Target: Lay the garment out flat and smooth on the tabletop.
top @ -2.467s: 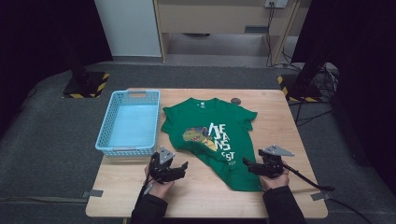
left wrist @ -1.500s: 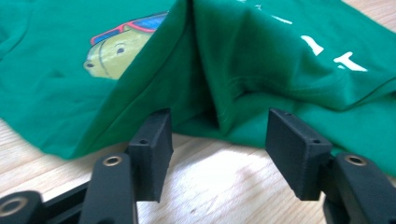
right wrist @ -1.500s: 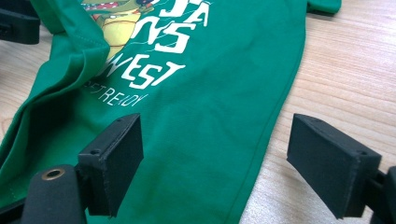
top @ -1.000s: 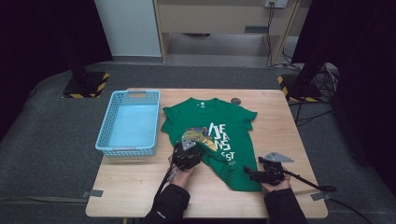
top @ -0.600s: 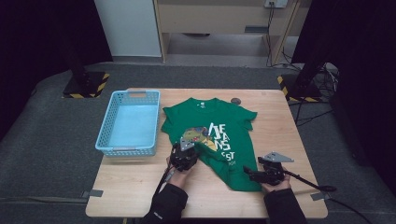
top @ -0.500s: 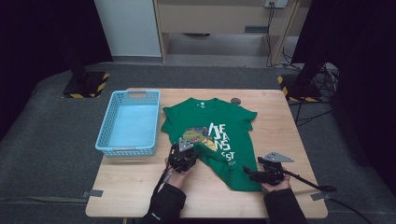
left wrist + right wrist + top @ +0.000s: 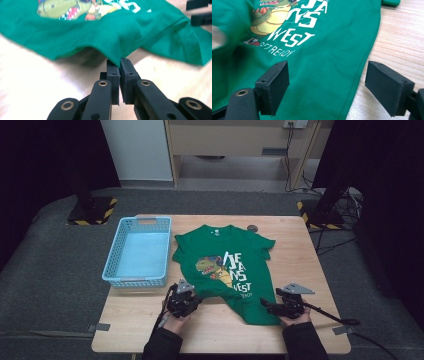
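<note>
- My left tool (image 7: 120,65) is clenched on the shirt (image 7: 235,270); its jaws have just been closing, and the hem is pinched between the pads, lifted off the desk (image 7: 310,260) so that a shadowed gap shows under the cloth.
- In the high view my left tool (image 7: 186,296) sits at the shirt's near left edge, my hand (image 7: 175,324) behind it; the fabric there is drawn into a fold.
- My right tool (image 7: 327,82) is released; its jaws stand wide apart over the shirt's near right side, one pad above green cloth, the other above bare wood; the side hem runs between them.
- From above, my right tool (image 7: 270,304) lies at the shirt's near right corner.
- The shirt lies print up mid-desk, collar away from me, dinosaur and white lettering showing.
- A blue basket (image 7: 112,270) stands just left of the shirt; a small dark object (image 7: 252,227) rests near the far edge.
</note>
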Demonstrator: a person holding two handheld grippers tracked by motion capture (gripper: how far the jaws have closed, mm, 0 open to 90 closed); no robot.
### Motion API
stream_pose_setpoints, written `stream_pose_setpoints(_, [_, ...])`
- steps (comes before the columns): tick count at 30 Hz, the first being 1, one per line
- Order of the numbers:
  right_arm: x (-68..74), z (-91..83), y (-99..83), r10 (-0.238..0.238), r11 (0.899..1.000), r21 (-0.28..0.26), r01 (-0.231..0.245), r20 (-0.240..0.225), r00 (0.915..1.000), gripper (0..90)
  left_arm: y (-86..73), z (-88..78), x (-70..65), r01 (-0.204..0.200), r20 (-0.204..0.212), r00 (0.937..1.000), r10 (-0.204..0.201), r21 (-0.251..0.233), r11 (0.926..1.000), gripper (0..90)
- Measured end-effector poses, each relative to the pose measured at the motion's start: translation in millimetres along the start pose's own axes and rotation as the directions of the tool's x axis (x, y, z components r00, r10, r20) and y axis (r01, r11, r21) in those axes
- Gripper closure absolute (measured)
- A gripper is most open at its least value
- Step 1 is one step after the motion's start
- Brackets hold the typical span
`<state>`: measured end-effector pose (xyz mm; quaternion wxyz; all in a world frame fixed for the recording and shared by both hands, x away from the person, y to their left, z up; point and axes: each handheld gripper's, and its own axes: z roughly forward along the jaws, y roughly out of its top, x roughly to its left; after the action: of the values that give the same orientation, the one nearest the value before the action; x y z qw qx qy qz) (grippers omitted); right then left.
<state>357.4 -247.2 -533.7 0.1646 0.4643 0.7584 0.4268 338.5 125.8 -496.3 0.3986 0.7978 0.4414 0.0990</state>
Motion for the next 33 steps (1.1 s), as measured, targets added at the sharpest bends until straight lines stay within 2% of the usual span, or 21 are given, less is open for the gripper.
stream_pose_setpoints(3, [0.1, 0.1, 0.0, 0.003, 1.0, 0.001, -0.003, -0.001, 1.0, 19.0, -7.1, -8.3, 2.7, -0.004, -0.006, 1.0, 0.004, 0.02, 0.9998, 86.5])
stream_pose_setpoints(9, [0.1, 0.2, 0.0, 0.004, 1.0, 0.002, -0.004, -0.002, 1.0, 19.0, -23.1, -18.5, 11.4, 0.017, -0.016, 0.9997, -0.016, 0.056, 0.9983, 86.2])
stream_pose_setpoints(18, [0.0, 0.5, 0.1, 0.006, 1.0, 0.007, -0.006, -0.003, 1.0, 18.9, -44.7, -35.8, 24.7, 0.098, -0.024, 0.9951, -0.096, 0.093, 0.9909, 83.4])
stream_pose_setpoints(23, [0.0, 0.6, 0.2, 0.007, 1.0, 0.008, -0.007, -0.003, 1.0, 18.8, -50.3, -41.6, 27.5, 0.112, -0.042, 0.9934, -0.107, 0.129, 0.9854, 78.9])
stream_pose_setpoints(25, [0.2, 0.3, 0.0, 0.006, 1.0, 0.003, -0.006, -0.003, 1.0, 18.9, -51.1, -43.0, 27.1, 0.11, -0.05, 0.9933, -0.105, 0.125, 0.9861, 73.8])
stream_pose_setpoints(26, [0.2, 0.3, 0.0, 0.006, 1.0, 0.002, -0.006, -0.003, 1.0, 18.8, -50.6, -43.8, 27.1, 0.113, -0.059, 0.9925, -0.107, 0.113, 0.9871, 68.4])
stream_pose_setpoints(28, [0.1, 0.4, 0.1, 0.006, 1.0, 0.001, -0.006, -0.002, 1.0, 18.4, -48.6, -44.7, 26.4, 0.122, -0.087, 0.9893, -0.117, 0.057, 0.9909, 50.5])
stream_pose_setpoints(30, [0.3, 0.1, 0.0, 0.007, 1.0, -0.003, -0.007, 0.002, 1.0, 17.9, -46.3, -44.2, 25.6, 0.103, -0.126, 0.987, -0.1, 0.015, 0.9946, 35.9])
stream_pose_setpoints(33, [0.3, -0.1, 0.0, 0.005, 1.0, -0.005, -0.005, 0.005, 1.0, 17.5, -45.3, -39.3, 25.2, 0.076, -0.175, 0.9814, -0.078, -0.019, 0.9969, 27.3])
